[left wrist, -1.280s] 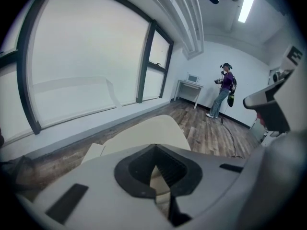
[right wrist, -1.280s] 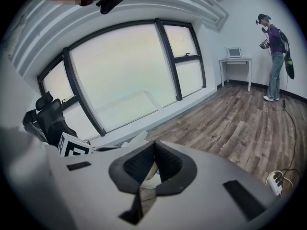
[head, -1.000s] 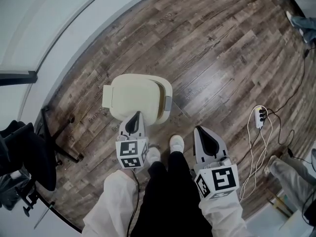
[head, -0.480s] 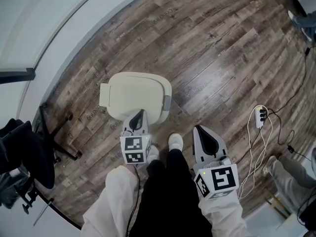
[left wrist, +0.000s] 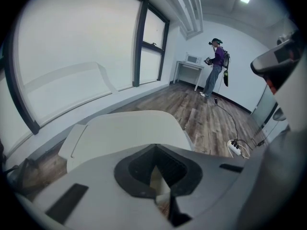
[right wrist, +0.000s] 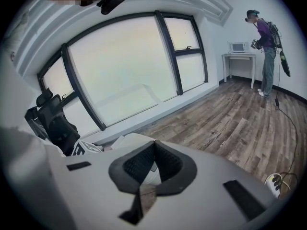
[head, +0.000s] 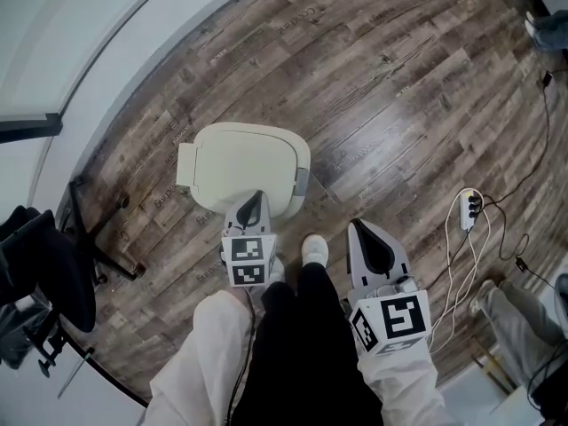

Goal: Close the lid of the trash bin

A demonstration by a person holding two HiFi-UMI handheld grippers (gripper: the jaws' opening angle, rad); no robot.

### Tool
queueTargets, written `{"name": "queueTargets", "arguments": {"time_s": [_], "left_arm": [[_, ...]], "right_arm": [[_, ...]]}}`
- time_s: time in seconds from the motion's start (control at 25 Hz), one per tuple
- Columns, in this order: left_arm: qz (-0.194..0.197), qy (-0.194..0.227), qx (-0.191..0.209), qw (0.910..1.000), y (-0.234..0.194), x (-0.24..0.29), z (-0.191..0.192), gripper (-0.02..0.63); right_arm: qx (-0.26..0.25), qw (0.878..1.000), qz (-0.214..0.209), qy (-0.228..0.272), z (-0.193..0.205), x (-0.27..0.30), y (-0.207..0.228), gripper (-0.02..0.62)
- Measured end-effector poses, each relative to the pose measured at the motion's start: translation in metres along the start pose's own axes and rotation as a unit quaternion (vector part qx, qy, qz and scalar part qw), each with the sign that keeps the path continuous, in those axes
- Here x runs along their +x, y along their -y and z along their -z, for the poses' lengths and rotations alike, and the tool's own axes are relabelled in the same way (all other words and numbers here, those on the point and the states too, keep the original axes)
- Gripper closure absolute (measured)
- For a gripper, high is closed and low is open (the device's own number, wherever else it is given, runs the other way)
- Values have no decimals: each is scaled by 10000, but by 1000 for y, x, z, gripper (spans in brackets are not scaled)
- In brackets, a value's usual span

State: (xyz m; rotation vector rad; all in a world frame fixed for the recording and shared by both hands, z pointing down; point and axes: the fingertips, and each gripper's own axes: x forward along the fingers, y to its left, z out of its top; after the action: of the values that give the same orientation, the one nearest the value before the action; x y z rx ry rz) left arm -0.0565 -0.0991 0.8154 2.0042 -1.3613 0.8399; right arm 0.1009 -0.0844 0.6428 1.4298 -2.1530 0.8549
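Left claw [head: 256, 197] and right claw [head: 357, 227] pinched together, empty; left tip over flat trash bin [head: 300, 187] lid [head: 241, 162]

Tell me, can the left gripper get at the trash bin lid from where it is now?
Probably yes. The left gripper, jaws shut, is over the near edge of the lid, and nothing shows between the two.
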Motion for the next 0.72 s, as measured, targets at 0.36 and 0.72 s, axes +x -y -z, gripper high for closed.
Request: {"name": "queueTargets", "arguments": {"time_s": [0.36,0.72], "left_arm": [[-133,-165,262,9994,1,9,7,598],[-96,-292,390,9988,2,17,12,598]], "right_arm": [[-37,10000,19,-10,2,-2,7,571],[-6,10000,16,-30,9,-6,9,571]]}}
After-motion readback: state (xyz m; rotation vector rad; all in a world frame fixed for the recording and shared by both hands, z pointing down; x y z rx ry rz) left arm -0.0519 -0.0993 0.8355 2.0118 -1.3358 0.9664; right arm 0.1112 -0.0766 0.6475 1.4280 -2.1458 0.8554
